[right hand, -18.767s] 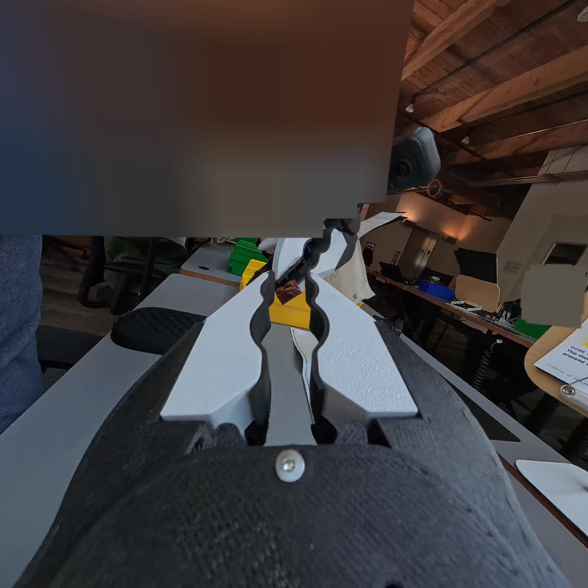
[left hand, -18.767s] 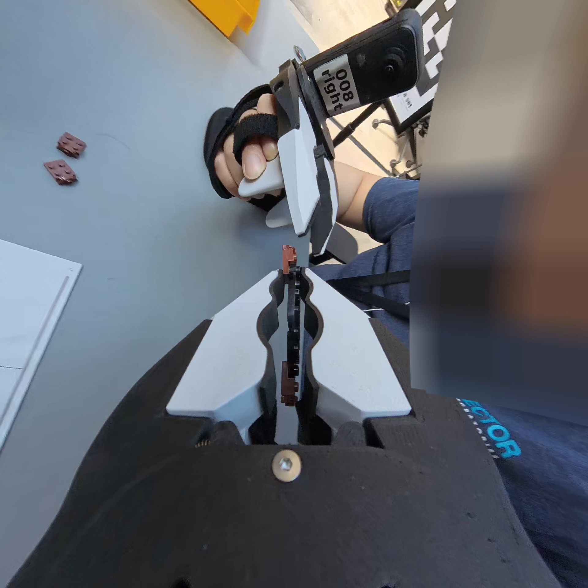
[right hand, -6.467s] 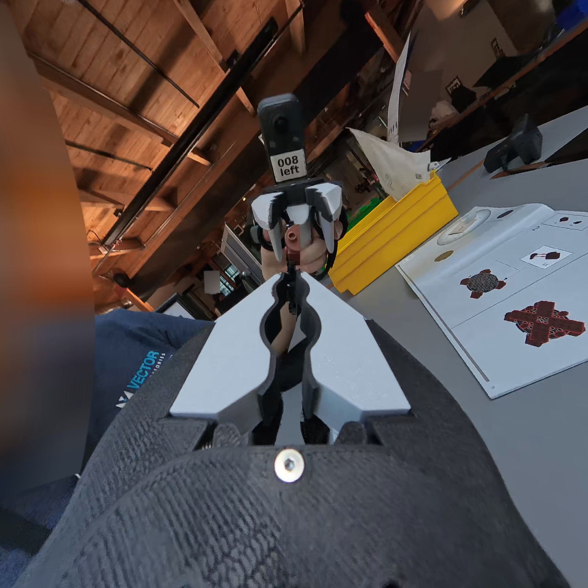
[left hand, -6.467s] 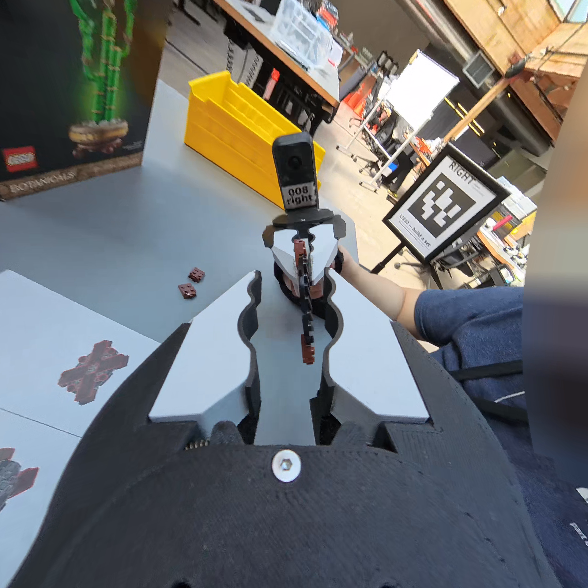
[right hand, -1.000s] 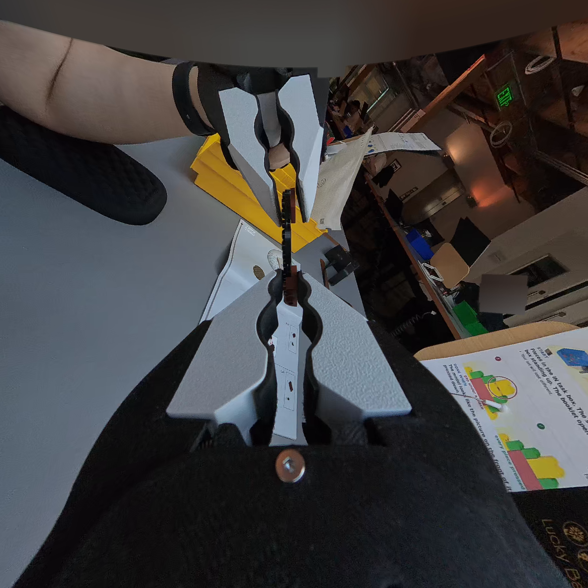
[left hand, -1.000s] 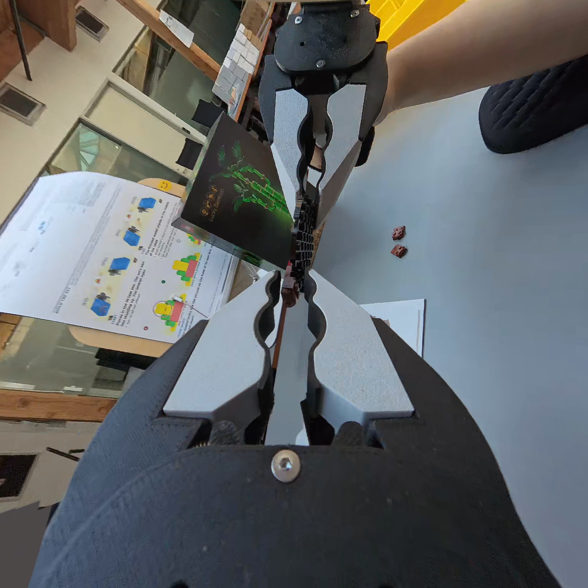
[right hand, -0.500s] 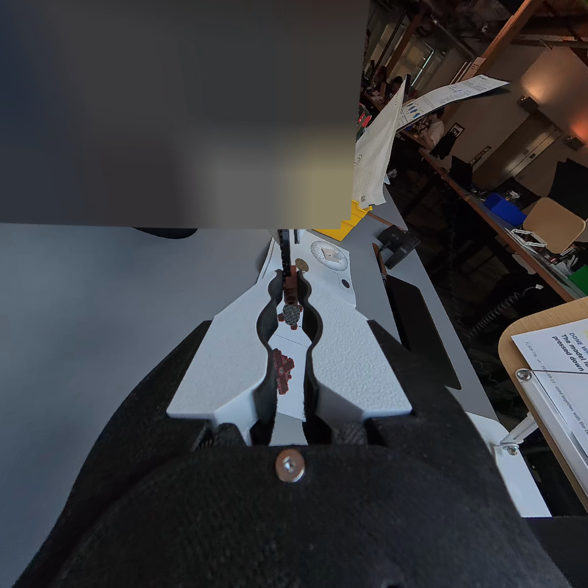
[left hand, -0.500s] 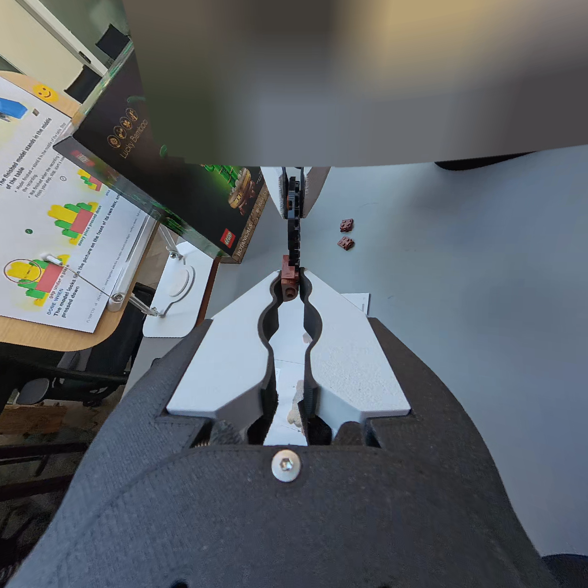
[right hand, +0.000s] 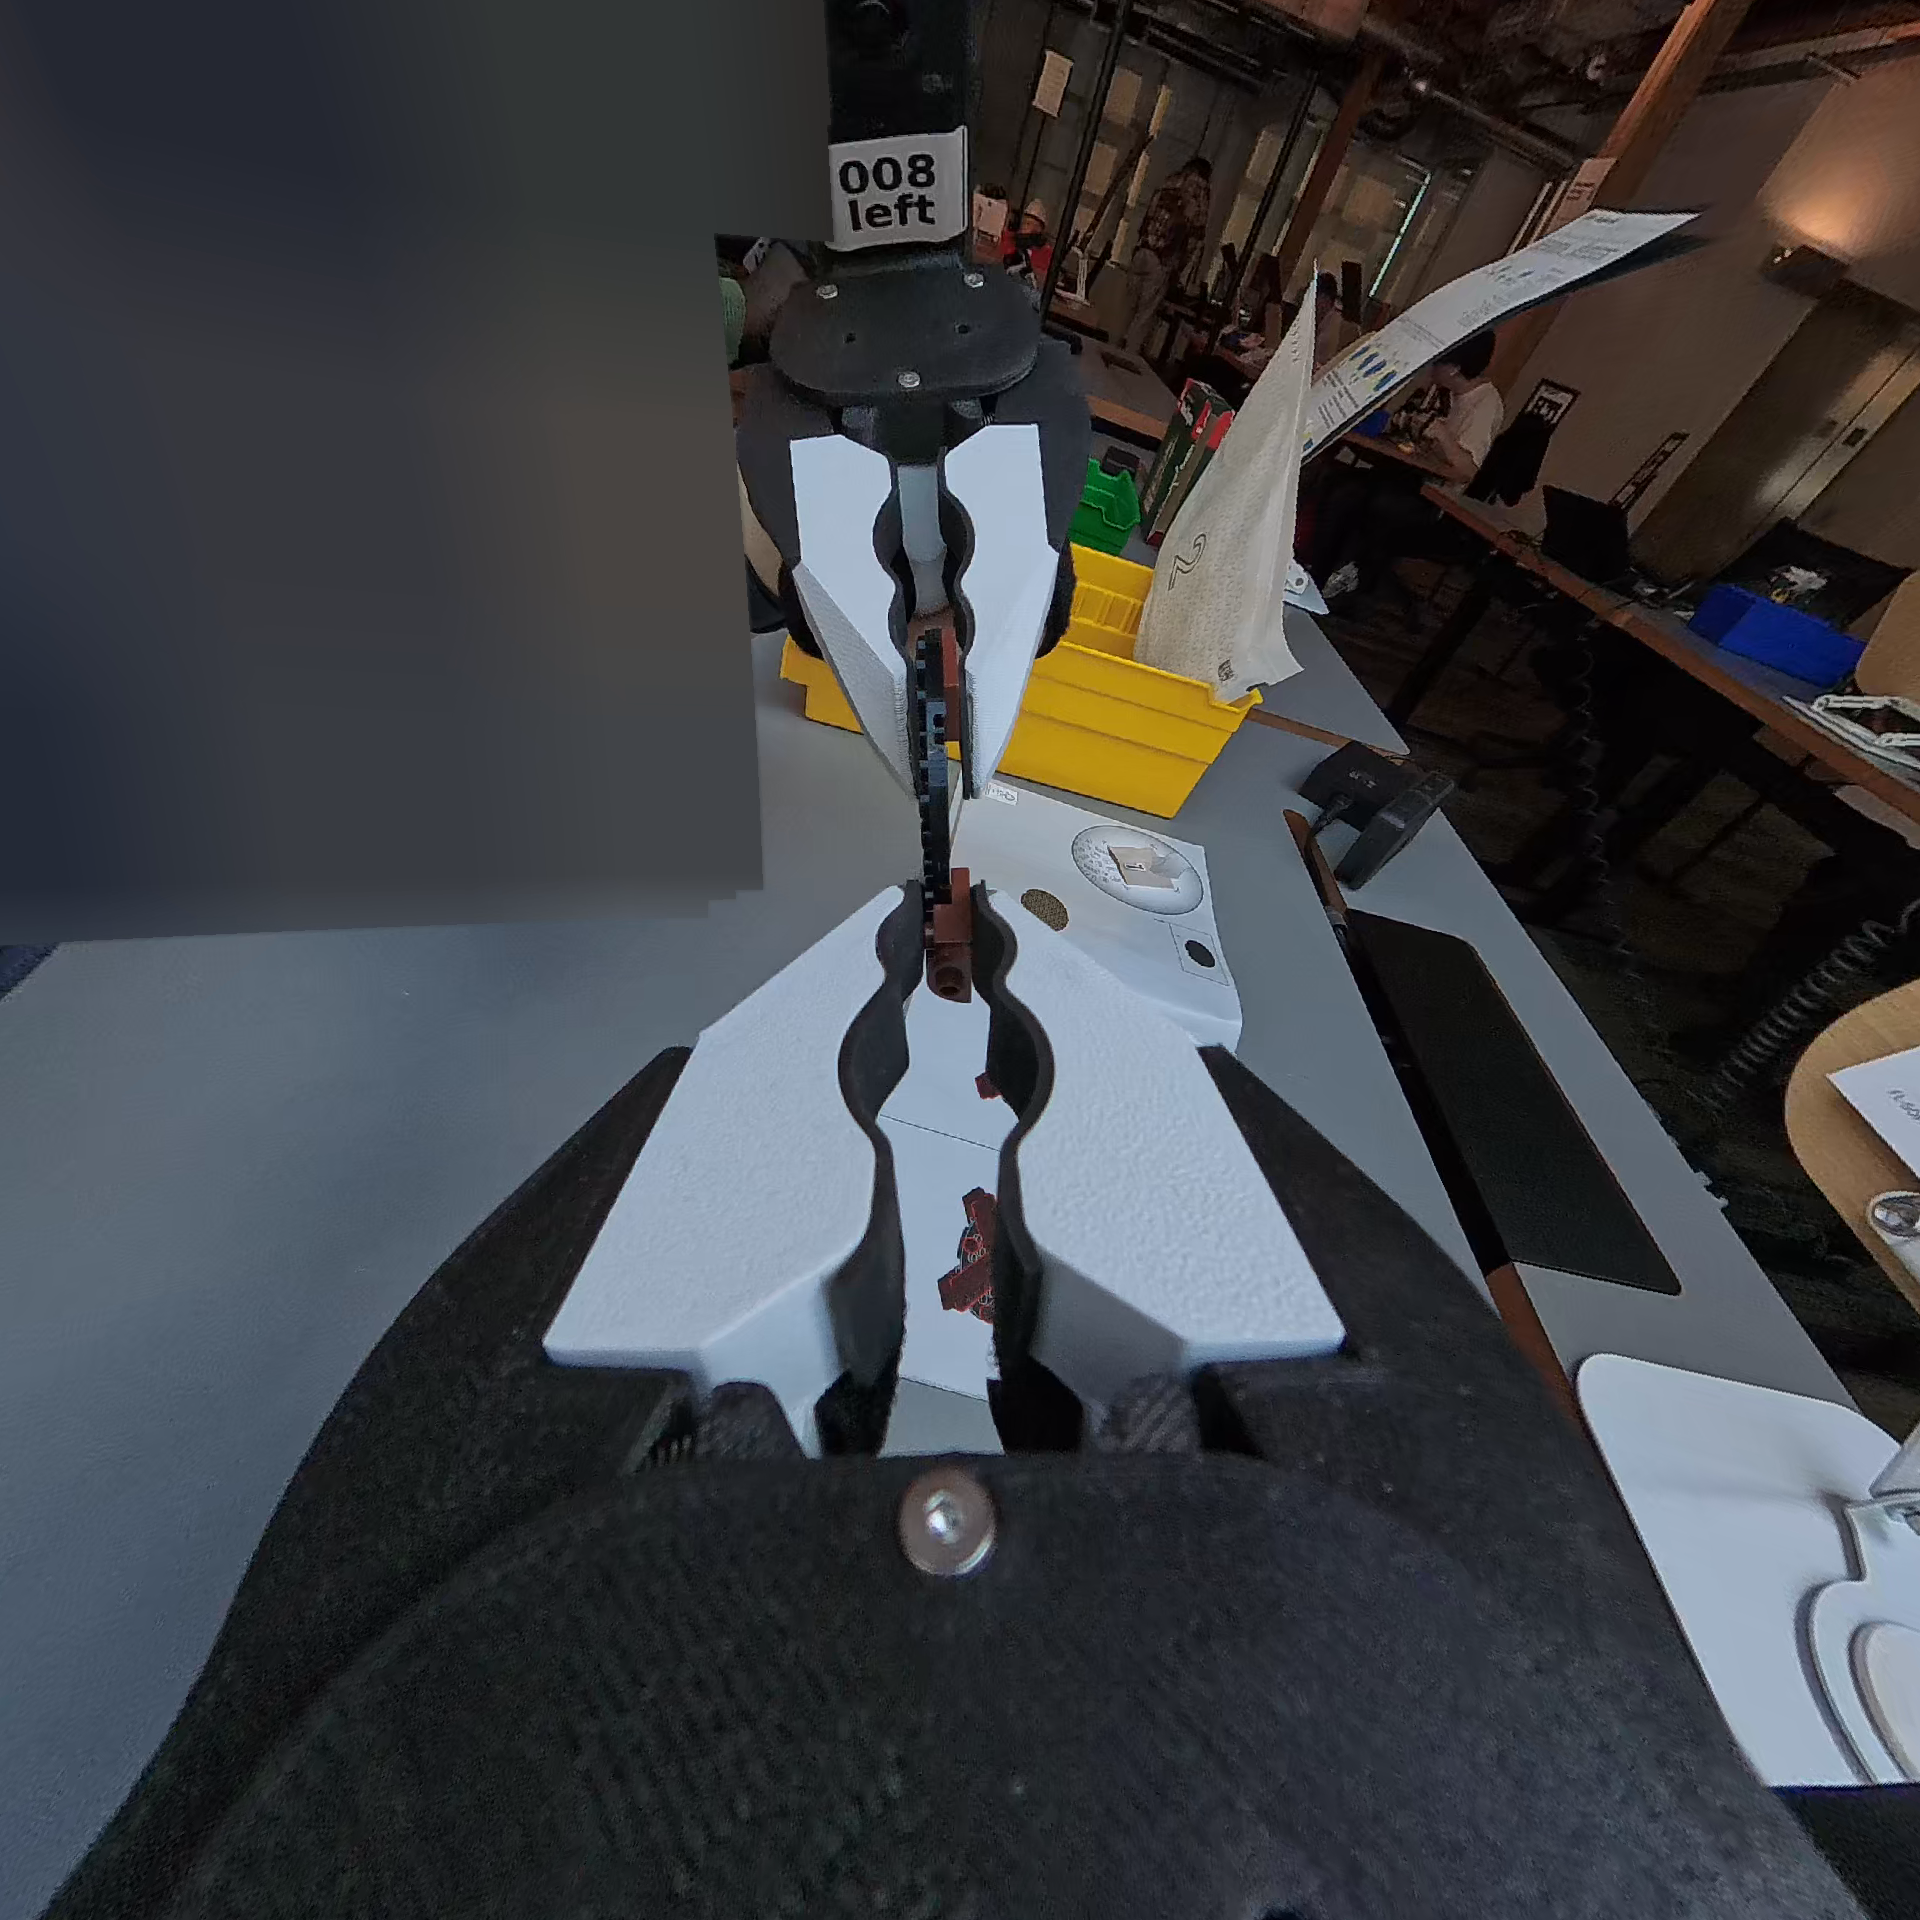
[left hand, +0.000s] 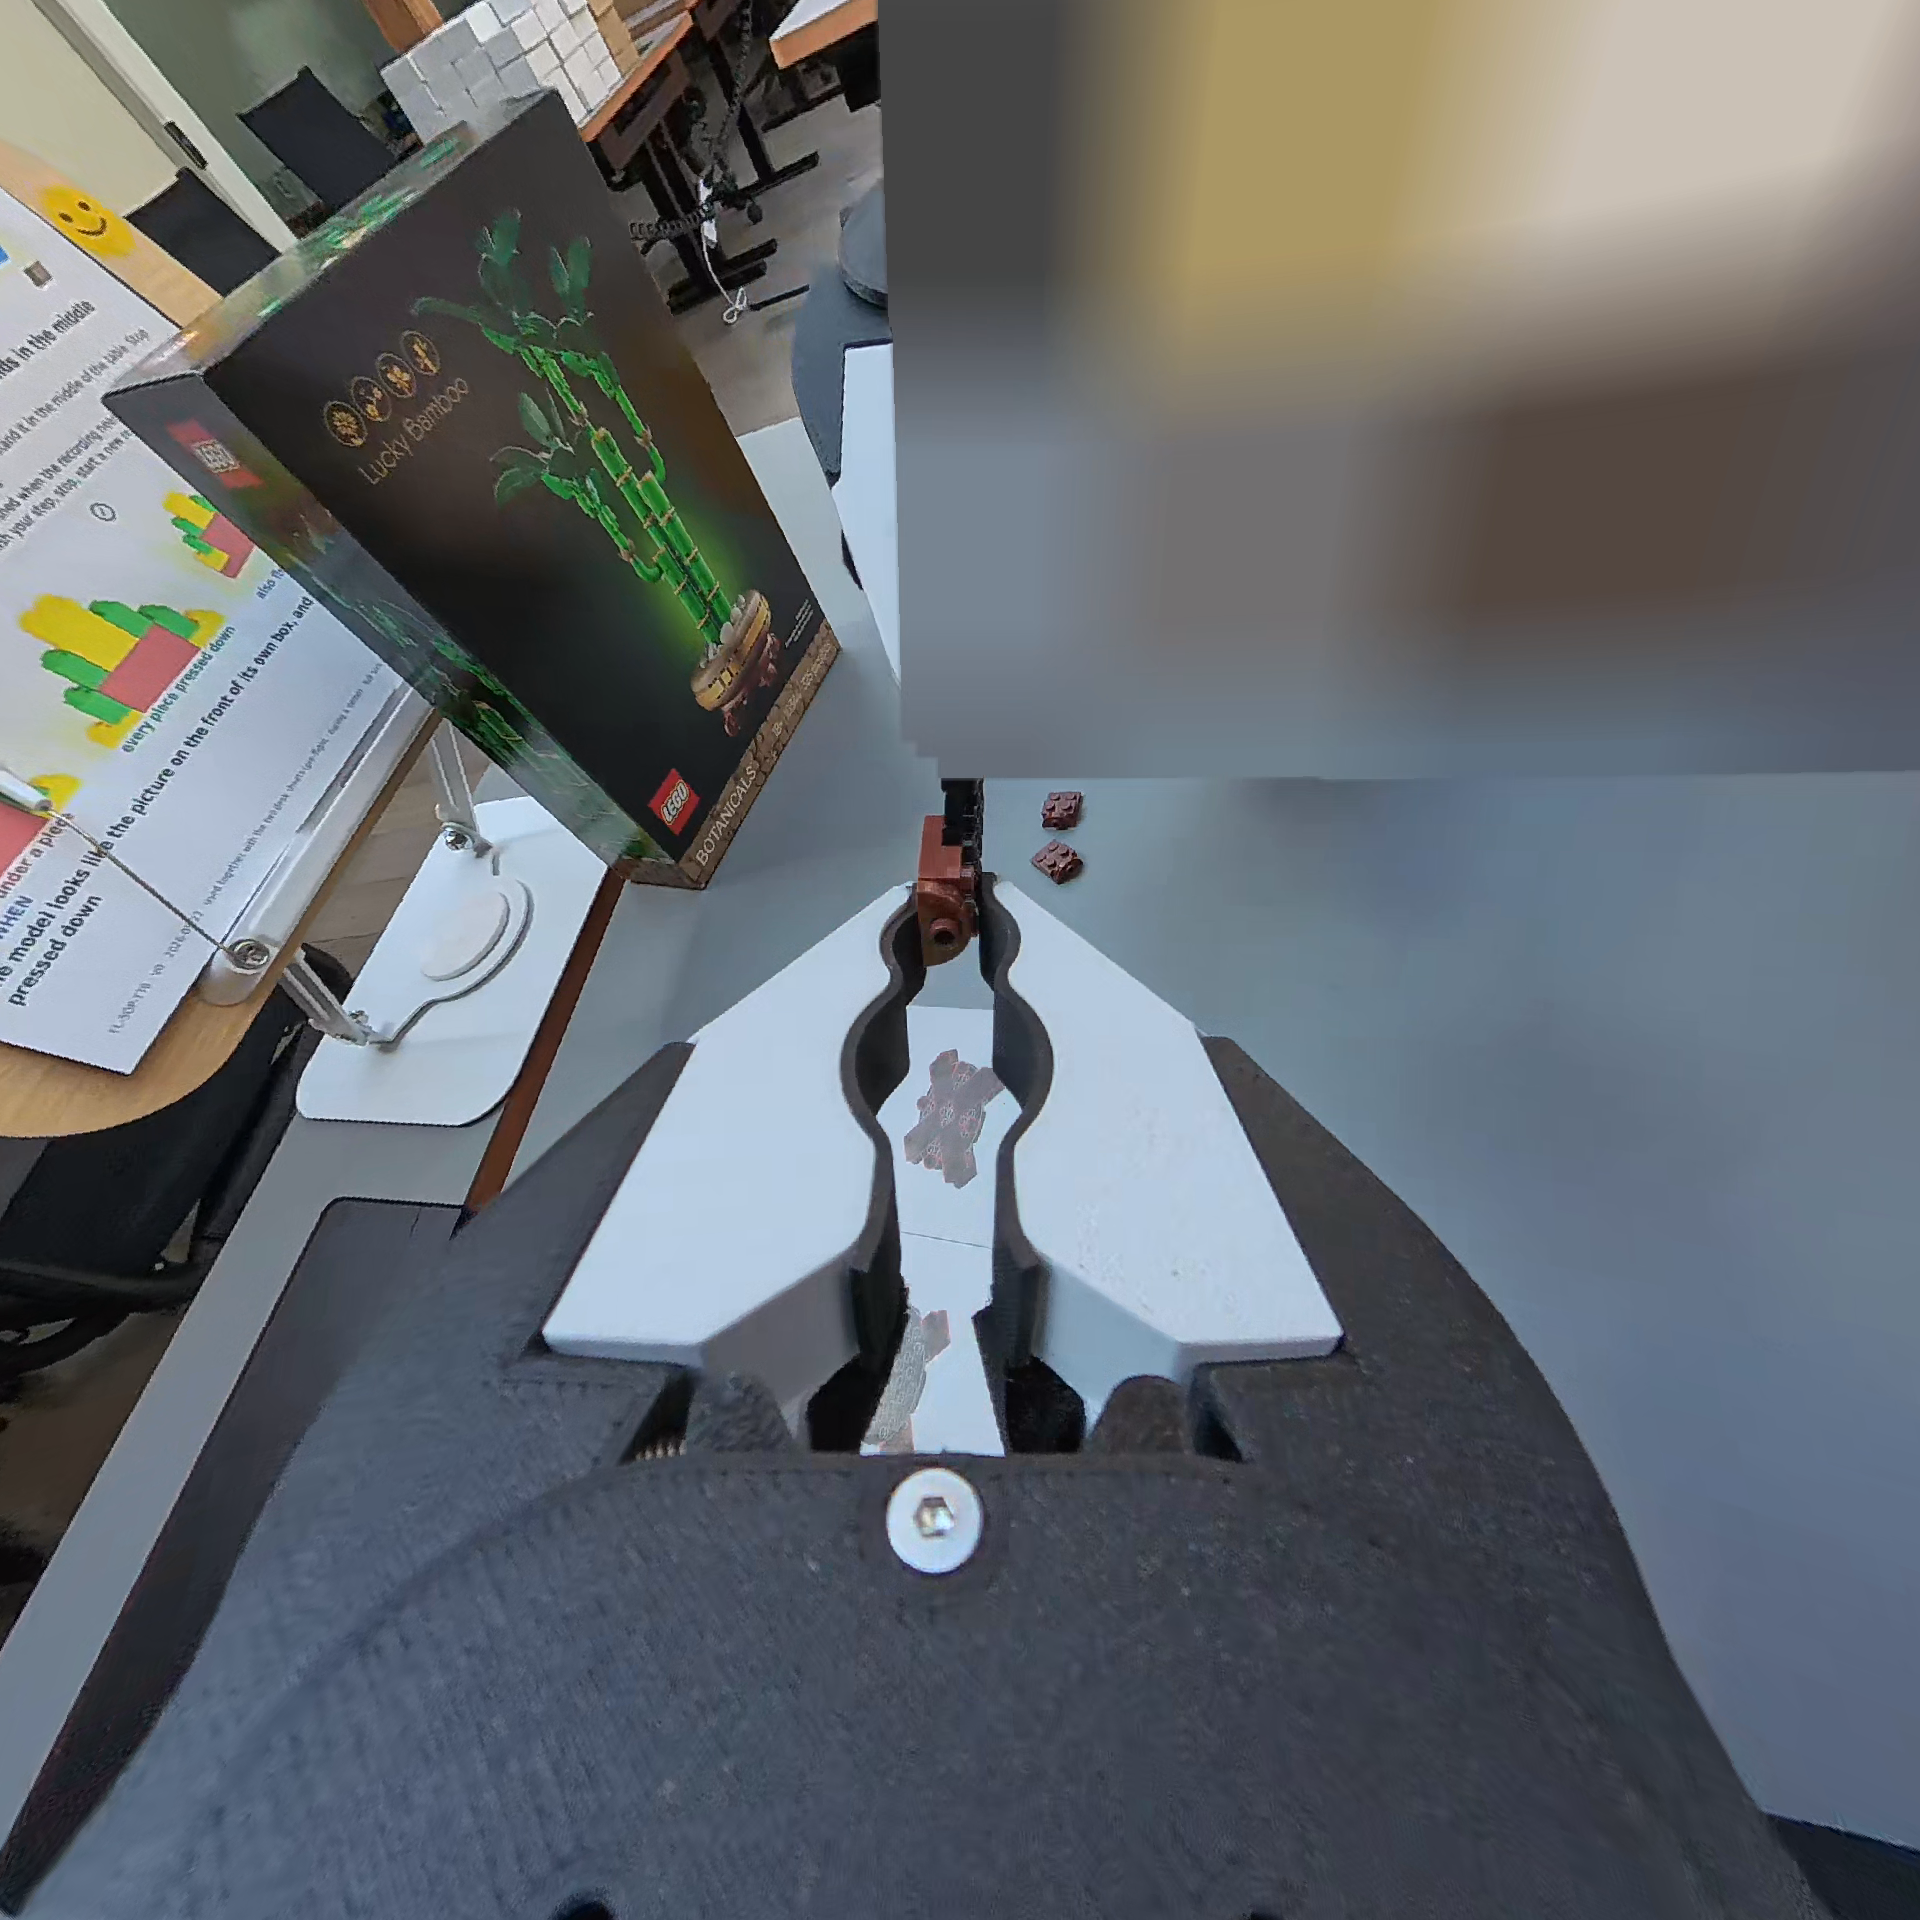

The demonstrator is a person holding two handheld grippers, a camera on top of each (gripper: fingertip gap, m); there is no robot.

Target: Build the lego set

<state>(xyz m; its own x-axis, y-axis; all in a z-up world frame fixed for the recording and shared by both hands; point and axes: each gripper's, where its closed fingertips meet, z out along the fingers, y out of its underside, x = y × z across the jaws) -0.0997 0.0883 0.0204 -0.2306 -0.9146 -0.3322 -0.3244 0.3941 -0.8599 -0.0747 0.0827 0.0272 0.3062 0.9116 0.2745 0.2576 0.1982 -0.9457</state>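
Mid-frame, above the grey tabletop (left hand: 1455, 1143): left gripper (left hand: 951, 914) and right gripper (right hand: 948, 935) each clenched on an opposite edge of the thin black studded lego disc with brown end bricks (right hand: 935, 769), held edge-on, likely steadying it for pressing. Two loose brown plates (left hand: 1060, 836) lie beyond.

The left gripper (right hand: 938, 727) and the right gripper (right hand: 948, 940) point at each other, tip to tip, above the table, each with its two white fingers closed tight on an opposite end of the same thin black and brown lego assembly (right hand: 935, 769), held edge-on between them.
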